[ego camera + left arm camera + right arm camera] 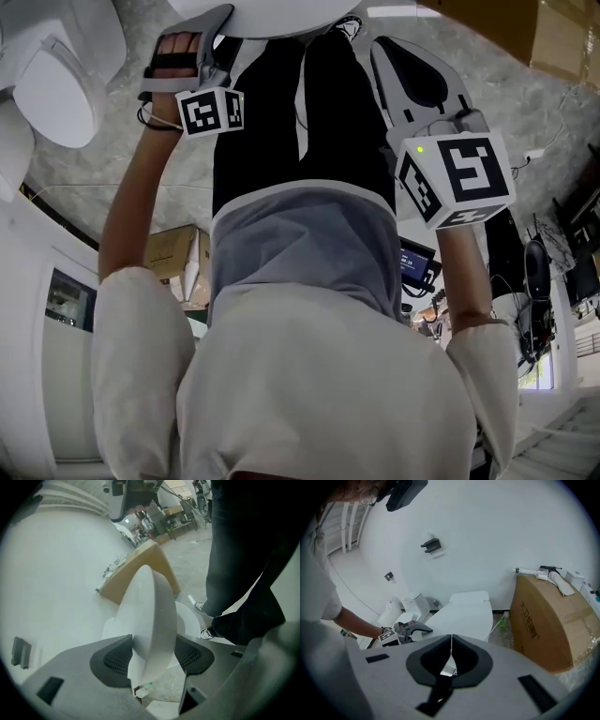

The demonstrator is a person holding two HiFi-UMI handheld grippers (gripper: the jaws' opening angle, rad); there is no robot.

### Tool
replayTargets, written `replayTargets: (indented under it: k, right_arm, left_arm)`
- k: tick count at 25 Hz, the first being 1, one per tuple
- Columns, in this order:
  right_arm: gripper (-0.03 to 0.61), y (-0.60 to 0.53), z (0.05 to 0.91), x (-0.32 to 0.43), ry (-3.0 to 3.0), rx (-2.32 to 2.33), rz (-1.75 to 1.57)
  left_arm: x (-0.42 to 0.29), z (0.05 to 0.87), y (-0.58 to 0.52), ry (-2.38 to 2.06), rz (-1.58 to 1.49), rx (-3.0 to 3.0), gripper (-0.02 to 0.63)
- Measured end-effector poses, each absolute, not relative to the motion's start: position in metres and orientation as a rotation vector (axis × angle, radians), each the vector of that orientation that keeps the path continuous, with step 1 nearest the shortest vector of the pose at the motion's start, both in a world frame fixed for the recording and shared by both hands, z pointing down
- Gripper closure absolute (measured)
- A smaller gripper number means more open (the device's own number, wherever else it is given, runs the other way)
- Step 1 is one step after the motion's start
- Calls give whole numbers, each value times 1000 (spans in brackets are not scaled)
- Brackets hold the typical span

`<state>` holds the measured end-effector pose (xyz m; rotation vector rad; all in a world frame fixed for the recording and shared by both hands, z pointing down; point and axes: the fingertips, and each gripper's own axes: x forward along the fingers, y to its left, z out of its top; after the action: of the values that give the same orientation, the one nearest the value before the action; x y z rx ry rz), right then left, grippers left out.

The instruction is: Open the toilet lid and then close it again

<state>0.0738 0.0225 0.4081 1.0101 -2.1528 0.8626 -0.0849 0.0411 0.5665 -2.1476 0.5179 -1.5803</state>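
The white toilet lid (154,616) runs edge-on between the pads of my left gripper (154,660), which touch it on both sides at the rim. The seat (194,620) shows close beside the lid. In the right gripper view the lid (464,616) lies low and nearly flat below the cistern, with the left gripper (412,629) at its left rim. In the head view the toilet (272,11) is at the top edge, and the left gripper (217,23) reaches to it. My right gripper (451,644) is shut and empty, hanging apart from the toilet (389,52).
A large cardboard box (548,620) stands right of the toilet, against the white wall. A second toilet (56,84) stands to the left. The person's dark trousers (300,112) and a shoe (202,606) are close in front of the bowl.
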Motion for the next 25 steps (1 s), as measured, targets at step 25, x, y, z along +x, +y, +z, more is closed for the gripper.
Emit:
replayTargets:
  k: [25]
  right_arm:
    - [568,51,481,82,-2091,911,921]
  left_arm:
    - [-78,658,80,377,-1660,-2162,348]
